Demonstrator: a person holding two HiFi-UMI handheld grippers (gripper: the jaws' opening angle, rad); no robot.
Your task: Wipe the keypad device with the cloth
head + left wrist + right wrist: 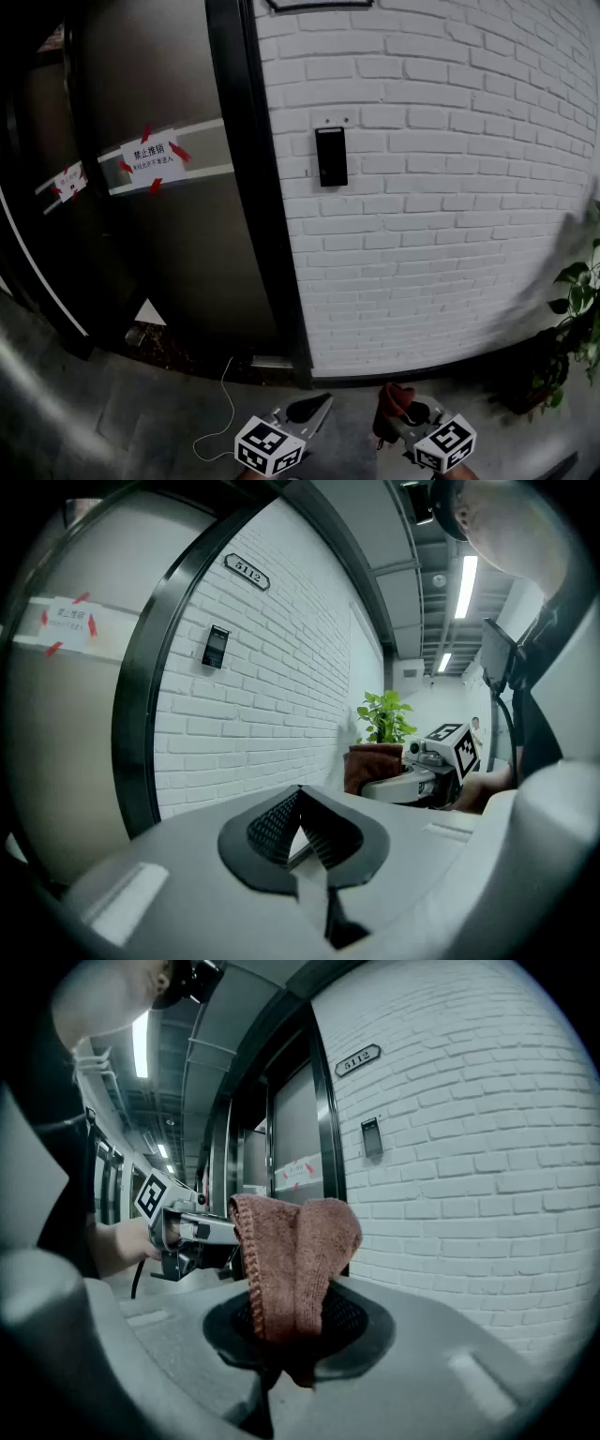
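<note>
the small black rectangular keypad device is mounted on the white-painted brick wall, just right of the dark door frame and well apart from both grippers. the right gripper pinches a folded rust-brown knitted cloth, which stands upright. the left gripper beside it has its jaws pressed together on nothing.

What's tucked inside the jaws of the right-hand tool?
A folded reddish-brown cloth, pinched by the right gripper. Its top sticks up free; its bottom edge is buried between the jaws, so it cannot be seen.
</note>
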